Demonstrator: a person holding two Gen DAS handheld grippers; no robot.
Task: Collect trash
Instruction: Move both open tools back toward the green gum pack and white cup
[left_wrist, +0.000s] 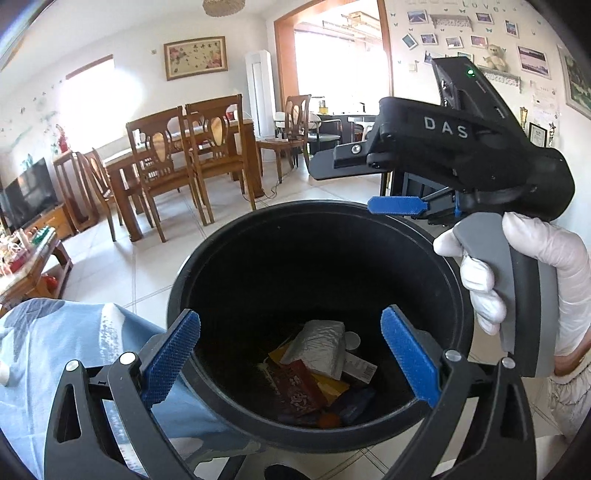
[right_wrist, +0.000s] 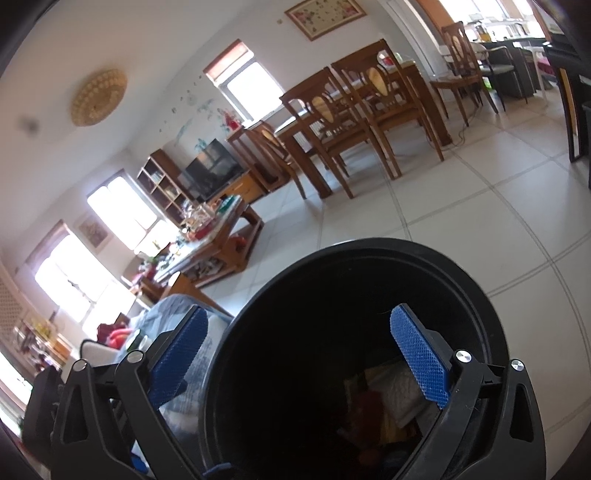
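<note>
A black round trash bin (left_wrist: 221, 258) stands on the tiled floor, seen from above. At its bottom lie a silver pouch (left_wrist: 317, 343), a dark red wrapper (left_wrist: 295, 387) and other packets. My left gripper (left_wrist: 291, 350) hangs over the bin's near rim, open, with nothing between its blue pads. My right gripper (left_wrist: 343, 184), held by a white-gloved hand (left_wrist: 546, 266), hovers at the bin's far right rim, open. In the right wrist view the right gripper (right_wrist: 299, 354) is open and empty above the same bin (right_wrist: 369, 247), with the trash (right_wrist: 391, 398) dim below.
A light blue patterned cloth (left_wrist: 55, 350) lies against the bin's left side. Wooden dining chairs and a table (left_wrist: 184, 155) stand behind on the tiled floor (left_wrist: 314, 192). A cluttered coffee table (right_wrist: 210, 236) and a TV (right_wrist: 214, 170) are to the left.
</note>
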